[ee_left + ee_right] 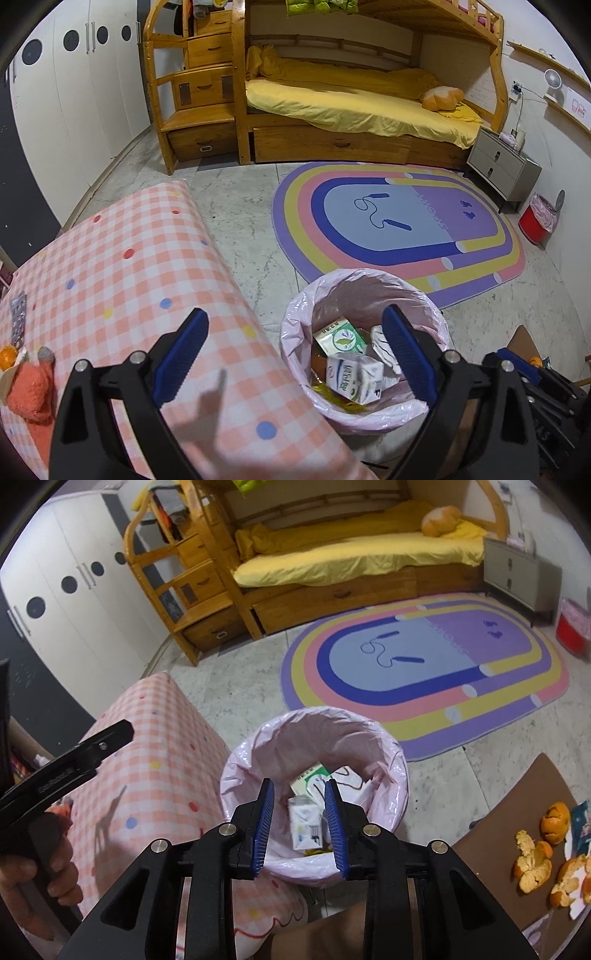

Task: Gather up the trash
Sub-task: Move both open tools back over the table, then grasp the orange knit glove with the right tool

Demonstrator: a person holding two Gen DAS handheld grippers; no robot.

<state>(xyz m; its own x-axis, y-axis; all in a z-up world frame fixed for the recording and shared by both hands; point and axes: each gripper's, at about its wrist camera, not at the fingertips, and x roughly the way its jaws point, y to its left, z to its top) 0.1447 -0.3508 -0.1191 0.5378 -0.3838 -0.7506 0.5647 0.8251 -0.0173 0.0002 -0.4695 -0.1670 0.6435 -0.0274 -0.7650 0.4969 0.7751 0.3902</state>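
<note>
Left wrist view: we look down past the checked worktop (122, 280) onto the bin (364, 350), near. Right wrist view: we hang directly above the same bin (314, 786), closer. Both share bin, rug (399, 225), bed (354, 96).

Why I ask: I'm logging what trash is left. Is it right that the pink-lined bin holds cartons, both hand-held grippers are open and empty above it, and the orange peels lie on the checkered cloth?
Not quite. The orange peels lie on the brown surface, not the checkered cloth, as the right wrist view shows. The rest holds.
</note>
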